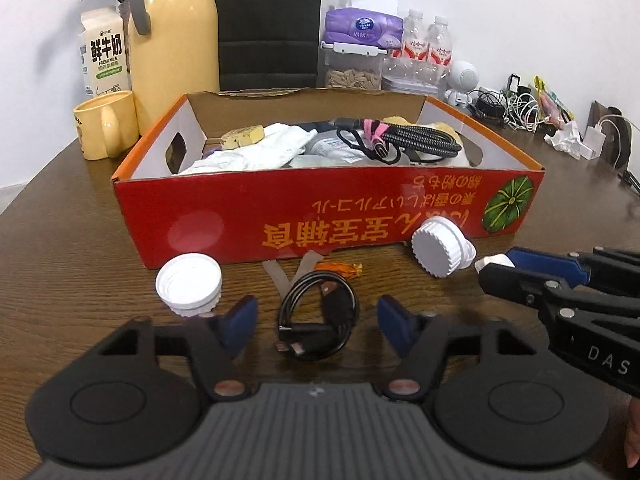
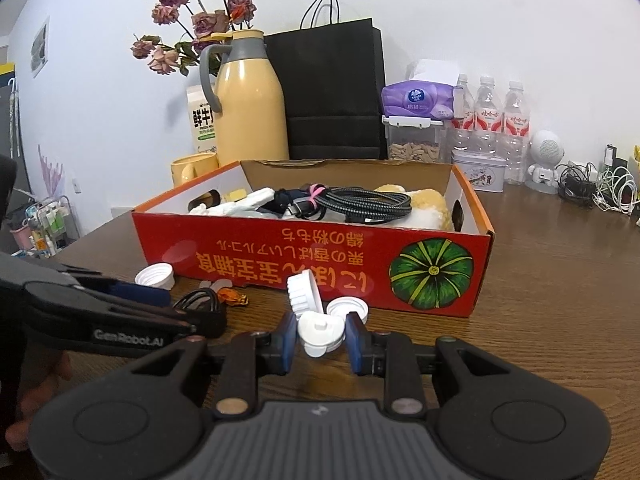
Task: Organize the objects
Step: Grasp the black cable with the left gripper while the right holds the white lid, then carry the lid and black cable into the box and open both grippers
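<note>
A red cardboard box (image 1: 280,216) (image 2: 280,256) holds cables, cloth and other items. My left gripper (image 1: 318,322) is open around a coiled black USB cable (image 1: 316,320) lying on the table. A white cap (image 1: 189,282) lies left of it and an orange candy (image 1: 340,268) behind it. My right gripper (image 2: 322,338) (image 1: 496,268) is shut on a small white cap (image 2: 320,332). Two more white caps, one on edge (image 2: 305,290) (image 1: 438,246) and one flat (image 2: 347,309), lie just beyond it by the box.
A yellow mug (image 1: 106,124), milk carton (image 1: 104,52), yellow thermos (image 2: 250,108), black paper bag (image 2: 332,92), tissues, a seed container, water bottles (image 2: 488,120), a tin, a white robot figure (image 2: 546,160) and tangled chargers (image 1: 516,112) stand behind the box.
</note>
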`<state>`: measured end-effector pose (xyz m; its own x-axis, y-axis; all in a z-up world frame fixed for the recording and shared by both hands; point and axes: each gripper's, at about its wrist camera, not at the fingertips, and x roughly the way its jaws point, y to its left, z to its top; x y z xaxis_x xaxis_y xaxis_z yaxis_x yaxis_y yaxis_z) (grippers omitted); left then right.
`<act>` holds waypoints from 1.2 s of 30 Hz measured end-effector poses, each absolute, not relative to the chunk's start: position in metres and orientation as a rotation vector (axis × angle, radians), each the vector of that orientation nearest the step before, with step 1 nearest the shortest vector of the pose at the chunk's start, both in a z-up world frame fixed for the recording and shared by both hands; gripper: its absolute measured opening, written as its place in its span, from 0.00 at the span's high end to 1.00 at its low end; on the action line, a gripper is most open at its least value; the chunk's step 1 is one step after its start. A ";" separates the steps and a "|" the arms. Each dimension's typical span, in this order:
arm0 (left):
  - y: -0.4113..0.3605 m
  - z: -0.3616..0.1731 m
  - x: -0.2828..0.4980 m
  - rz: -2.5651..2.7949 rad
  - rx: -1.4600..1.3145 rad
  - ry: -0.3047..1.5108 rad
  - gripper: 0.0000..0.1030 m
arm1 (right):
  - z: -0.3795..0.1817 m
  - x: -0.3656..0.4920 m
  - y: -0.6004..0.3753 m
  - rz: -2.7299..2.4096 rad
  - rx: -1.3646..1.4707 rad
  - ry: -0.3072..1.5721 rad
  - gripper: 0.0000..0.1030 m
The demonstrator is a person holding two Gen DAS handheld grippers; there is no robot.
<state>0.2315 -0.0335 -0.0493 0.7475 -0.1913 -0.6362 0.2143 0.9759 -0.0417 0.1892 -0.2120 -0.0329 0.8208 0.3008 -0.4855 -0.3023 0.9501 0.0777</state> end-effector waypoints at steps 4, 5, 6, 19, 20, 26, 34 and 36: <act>-0.035 -0.049 0.228 -0.235 0.039 0.683 0.58 | -0.033 0.189 -0.212 0.323 -0.002 0.518 0.76; -0.035 -0.049 0.226 -0.237 0.034 0.680 0.58 | -0.033 0.189 -0.212 0.323 -0.002 0.518 0.76; -0.034 -0.049 0.225 -0.239 0.030 0.677 0.58 | -0.033 0.190 -0.212 0.323 -0.002 0.519 0.76; -0.027 -0.039 0.213 -0.241 -0.016 0.616 0.58 | -0.033 0.187 -0.212 0.324 -0.004 0.498 0.76; -0.026 -0.036 0.213 -0.238 -0.026 0.611 0.58 | -0.031 0.186 -0.211 0.325 -0.005 0.485 0.76; -0.016 -0.011 0.218 -0.230 -0.073 0.555 0.58 | -0.007 0.185 -0.210 0.329 -0.015 0.413 0.76; -0.017 0.032 0.241 -0.204 -0.067 0.433 0.58 | 0.034 0.213 -0.199 0.305 -0.053 0.318 0.76; -0.019 0.039 0.253 -0.192 -0.078 0.416 0.58 | 0.042 0.225 -0.196 0.291 -0.057 0.304 0.76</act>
<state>0.2531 -0.0191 0.0385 0.8971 -0.2007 -0.3937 0.1690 0.9790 -0.1139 0.2254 -0.1959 0.0416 0.9127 0.2741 -0.3030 -0.2912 0.9566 -0.0116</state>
